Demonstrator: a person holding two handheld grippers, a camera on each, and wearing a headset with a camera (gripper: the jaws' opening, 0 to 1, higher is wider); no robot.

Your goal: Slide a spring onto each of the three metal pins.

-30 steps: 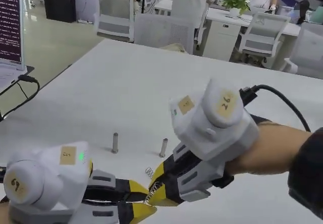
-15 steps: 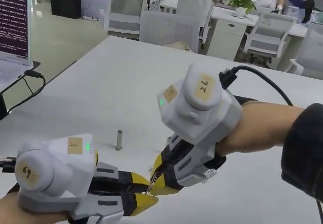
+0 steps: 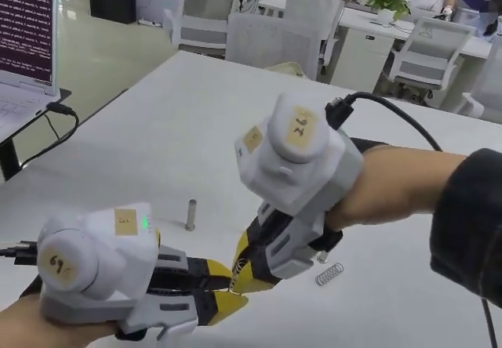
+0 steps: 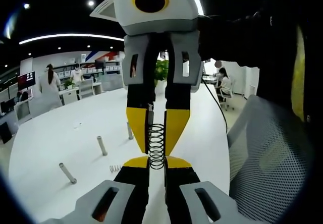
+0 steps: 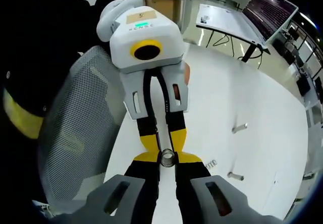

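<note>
Spring (image 4: 157,143) in tips of both left gripper (image 4: 157,166) and right gripper (image 5: 168,161).

Head view looks down — gripper views face each other, close, sharing the spring (image 4: 157,146)

- held spring (image 4: 157,146): bare metal wire, bright, glossy
- loose spring (image 3: 330,273): same shiny wire
- pin (image 3: 190,214): smooth grey metal, dull sheen
- left gripper (image 3: 227,295), right gripper (image 3: 239,273): white plastic shells, satin; yellow and black plastic jaws
- labels (image 3: 300,126): matt paper
- table (image 3: 180,128): white, smooth, matt
- chair (image 5: 75,128): grey mesh cloth
</note>
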